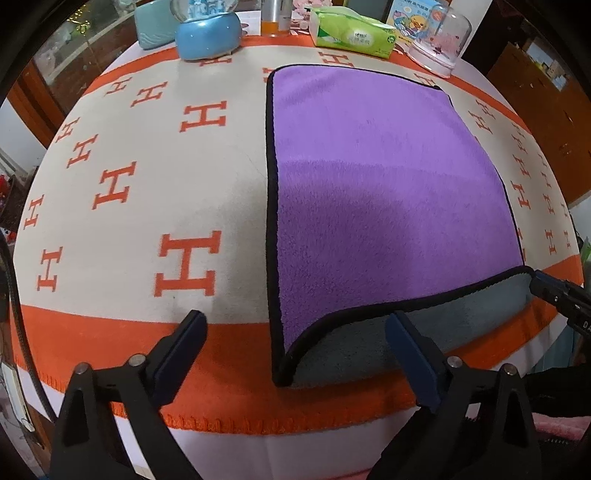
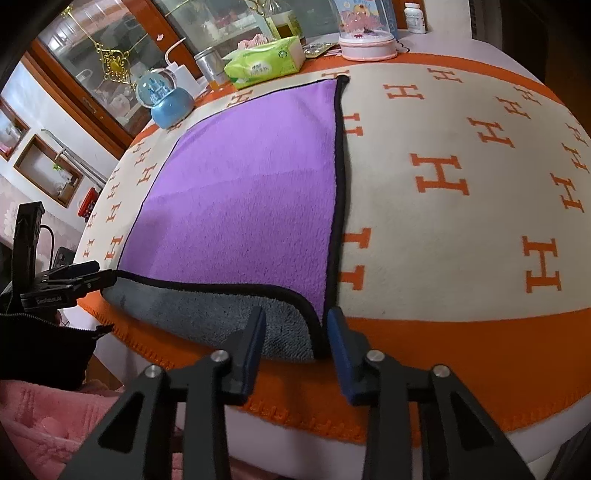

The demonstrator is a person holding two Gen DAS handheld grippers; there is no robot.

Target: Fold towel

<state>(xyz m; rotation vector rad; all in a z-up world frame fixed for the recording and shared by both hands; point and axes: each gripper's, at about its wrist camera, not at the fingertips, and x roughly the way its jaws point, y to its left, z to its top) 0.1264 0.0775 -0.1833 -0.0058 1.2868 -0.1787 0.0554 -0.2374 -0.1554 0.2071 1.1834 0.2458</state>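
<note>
A cream blanket with orange border and orange H motifs [image 1: 122, 184] [image 2: 461, 206] covers the worktop, and on it lies the square purple plush towel with black piping and a grey underside [image 1: 369, 184] [image 2: 240, 206], flat except along its near edge, which is turned back so a grey band shows. In the left wrist view the left gripper [image 1: 295, 354] has its fingers [image 1: 184, 347] spread wide and holding nothing; the towel's near left corner, rolled over at the piping, lies between them, nearer the right finger and not visibly touched. In the right wrist view the right gripper [image 2: 297, 343] is also released, its fingers [image 2: 251, 343] parted with the towel's near right corner in the gap, the black piping running up between them. Along the worktop's far edge stand a blue snow globe [image 1: 207, 29] [image 2: 168, 99], a green pack of tissues [image 1: 351, 31] [image 2: 266, 62] and a pink-based clear dome [image 1: 439, 40] [image 2: 365, 33].
</note>
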